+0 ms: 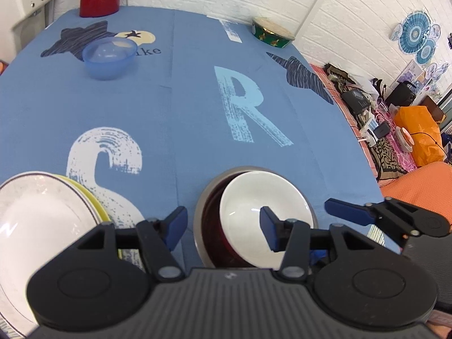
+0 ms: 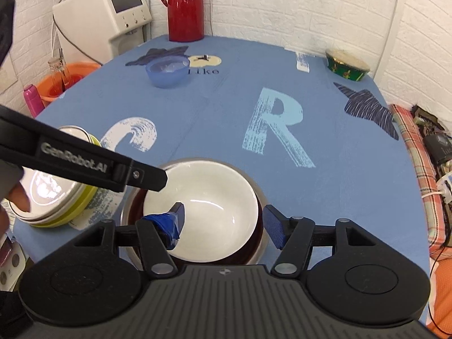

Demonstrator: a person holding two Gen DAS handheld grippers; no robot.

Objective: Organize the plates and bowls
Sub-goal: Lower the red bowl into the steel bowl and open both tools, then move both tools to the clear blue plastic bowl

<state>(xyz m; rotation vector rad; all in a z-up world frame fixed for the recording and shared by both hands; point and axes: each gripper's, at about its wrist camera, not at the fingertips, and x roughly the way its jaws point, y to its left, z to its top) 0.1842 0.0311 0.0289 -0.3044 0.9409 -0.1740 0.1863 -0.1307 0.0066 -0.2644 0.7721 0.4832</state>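
Table edges: the blue cloth (image 2: 214, 118) covers the table to its rounded far edge by the white brick wall; the right edge drops off beside a cluttered patterned surface.
Open room: the middle of the table, around the printed R (image 2: 278, 127), is bare cloth; so is the stretch from the near stack toward the far edge.
Far edge items: a red jug (image 2: 185, 7) at the far edge, a green tin (image 2: 347, 66) near the far right corner, a translucent blue bowl (image 1: 109, 58) toward the far left, well apart from the rest.
Nested bowls: at the near edge a white bowl (image 2: 209, 206) sits tilted inside a dark red bowl (image 1: 214, 234), which sits in a steel bowl (image 1: 204, 197); the white bowl is empty.
Plates: near the left corner, a white plate (image 1: 36, 212) lies on top of yellow-green plates (image 2: 84, 197).
Left gripper (image 1: 223, 226): jaws wide apart, straddling the stack's left rim, one finger (image 1: 268, 228) over the white bowl, holding nothing.
Right gripper (image 2: 224, 223): jaws wide apart, straddling the right rim, its taped finger (image 2: 172, 223) inside the white bowl.
Hand: a fingertip (image 2: 19, 196) shows at the left edge of the right view.
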